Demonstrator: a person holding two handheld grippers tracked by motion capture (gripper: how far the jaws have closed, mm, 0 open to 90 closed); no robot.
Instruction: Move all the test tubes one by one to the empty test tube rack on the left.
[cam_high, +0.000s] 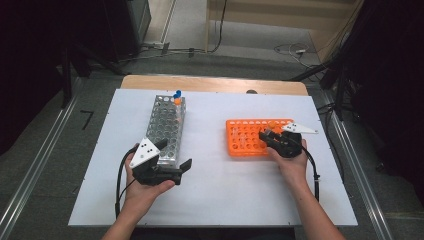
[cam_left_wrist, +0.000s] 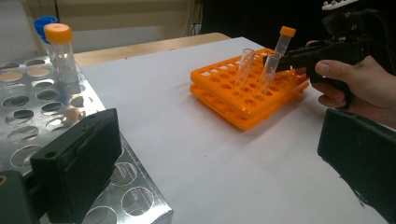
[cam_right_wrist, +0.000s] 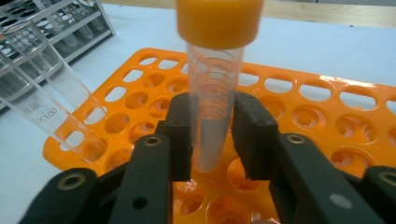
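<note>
An orange tube rack (cam_high: 250, 137) lies at the table's right. My right gripper (cam_high: 263, 134) reaches over it from the right. In the right gripper view my right gripper (cam_right_wrist: 211, 135) is shut on a clear tube with an orange cap (cam_right_wrist: 215, 93), which stands upright in a hole of the orange rack (cam_right_wrist: 280, 100). Two uncapped clear tubes (cam_left_wrist: 245, 67) lean in the same rack. My left gripper (cam_high: 175, 154) stands open at the near end of a metal rack (cam_high: 167, 125), with nothing between its jaws.
At the metal rack's far end stand an orange-capped tube (cam_left_wrist: 58, 51) and a blue-capped one (cam_left_wrist: 42, 23). A white board (cam_high: 215, 190) covers the table, with bare room between the two racks and along the near edge.
</note>
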